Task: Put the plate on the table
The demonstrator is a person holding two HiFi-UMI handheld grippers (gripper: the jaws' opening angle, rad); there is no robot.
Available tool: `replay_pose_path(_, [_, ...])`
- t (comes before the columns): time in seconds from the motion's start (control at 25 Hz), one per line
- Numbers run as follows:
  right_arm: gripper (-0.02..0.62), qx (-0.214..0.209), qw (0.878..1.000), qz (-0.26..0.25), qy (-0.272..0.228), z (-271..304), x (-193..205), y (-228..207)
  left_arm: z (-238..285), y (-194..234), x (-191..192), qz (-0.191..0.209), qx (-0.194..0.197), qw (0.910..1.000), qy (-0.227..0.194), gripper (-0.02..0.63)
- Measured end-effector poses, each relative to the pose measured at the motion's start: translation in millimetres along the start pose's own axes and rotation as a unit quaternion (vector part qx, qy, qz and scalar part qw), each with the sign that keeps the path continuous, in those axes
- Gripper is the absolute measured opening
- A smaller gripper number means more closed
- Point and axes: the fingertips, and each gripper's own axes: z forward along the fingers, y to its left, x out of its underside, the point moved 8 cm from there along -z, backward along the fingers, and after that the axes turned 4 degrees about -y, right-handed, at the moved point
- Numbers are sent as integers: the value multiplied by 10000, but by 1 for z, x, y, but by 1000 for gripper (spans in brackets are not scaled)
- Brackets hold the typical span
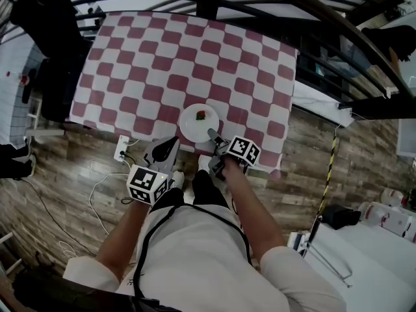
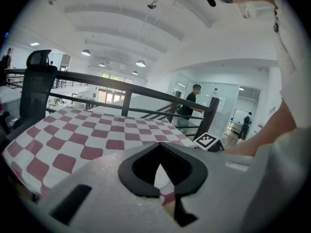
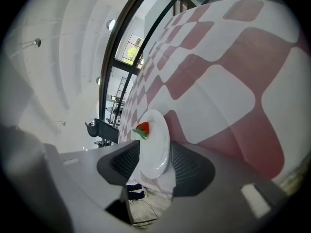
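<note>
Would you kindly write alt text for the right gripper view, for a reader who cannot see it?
A white plate carrying a strawberry sits on the red-and-white checked tablecloth, its near rim between the right gripper's open fingers, which do not press it. The view is tilted sideways, with a dark railing behind.

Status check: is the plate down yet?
Left gripper shut, empty. Right gripper open, fingers astride plate. Plate on checkered table, near edge, strawberry aboard. Nothing blocking.
</note>
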Motion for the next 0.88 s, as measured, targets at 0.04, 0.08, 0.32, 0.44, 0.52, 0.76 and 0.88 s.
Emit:
replay_pose_path(0.04, [207,2,10000,-9,-18,-3,0,0,-1,-1,-1,16,20,10000,-6,3])
replay_pose_path(0.08, [218,-4,10000,-7,-41,-7,0,0,-1,-2,-2,36,43,10000,-14,3])
replay_pose_path(0.32, [175,-341,9989,-74,-300,-34,0,10,-4,-9,-9,147,217,9996,-68,3])
replay_pose_path(0.44, [140,-494,9975,-191,-474,-49,1,19,-7,-11,-12,217,294,9993,-93,3])
replay_pose_path(0.52, [121,-608,9961,-255,-590,-58,0,26,-8,-11,-16,262,338,9990,-139,3])
replay_pose_path(0.76, [57,-999,9902,-487,-844,-88,6,48,-14,-17,-30,347,508,9978,-266,3])
replay_pose_path(0.88, [27,-1082,9869,-666,-999,-104,8,57,-16,-20,-35,383,615,9968,-336,3])
